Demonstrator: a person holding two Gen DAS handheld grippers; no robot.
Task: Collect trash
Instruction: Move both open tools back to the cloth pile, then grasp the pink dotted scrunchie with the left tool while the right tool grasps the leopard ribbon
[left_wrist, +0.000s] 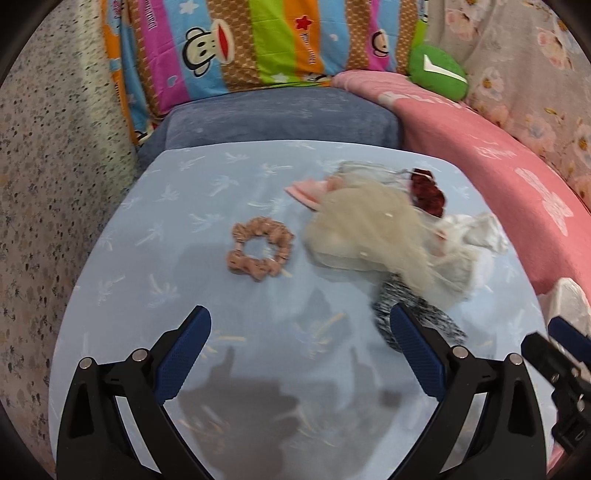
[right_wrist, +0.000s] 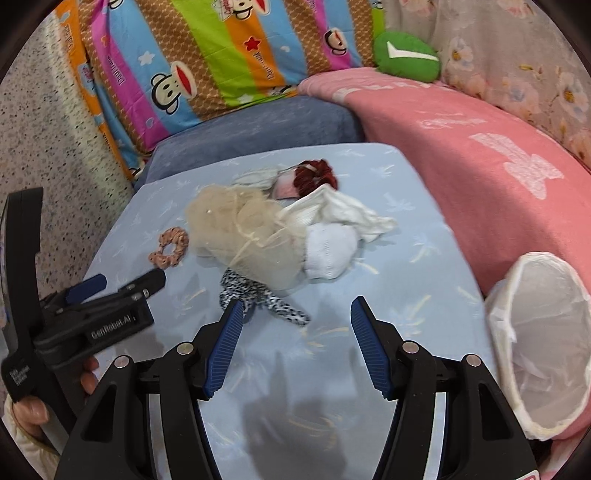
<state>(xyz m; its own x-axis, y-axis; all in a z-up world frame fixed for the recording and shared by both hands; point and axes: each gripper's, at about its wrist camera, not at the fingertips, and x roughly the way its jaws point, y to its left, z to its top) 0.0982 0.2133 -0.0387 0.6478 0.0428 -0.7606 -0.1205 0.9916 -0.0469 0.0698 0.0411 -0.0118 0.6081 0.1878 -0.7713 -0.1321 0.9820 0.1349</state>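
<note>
Two grippers hover over a pale blue bench (left_wrist: 110, 295) with a palm-print cover. The left gripper (left_wrist: 299, 332) has its jaws spread wide with nothing between them. The right gripper (right_wrist: 297, 325) has its jaws apart, less widely, and they too hold nothing; the tip of its left finger sits just in front of a black-and-white speckled band (right_wrist: 258, 295).

The trash lies heaped at mid-bench: a beige net puff (right_wrist: 240, 229) on top, the speckled band poking out beneath its near edge, white cloths (right_wrist: 332, 229) touching its right side, and a dark red scrunchie (right_wrist: 317, 175) with a pink scrap (right_wrist: 286, 190) at the far end. A pink scrunchie (left_wrist: 260, 249) lies alone just left of the heap, flat on the cover.

A bin (right_wrist: 546, 354) lined with a white bag stands at the bench's right edge against a pink blanket (right_wrist: 461, 147). Striped cartoon bedding (left_wrist: 240, 48) and a green cushion (left_wrist: 437, 72) lie beyond the bench.
</note>
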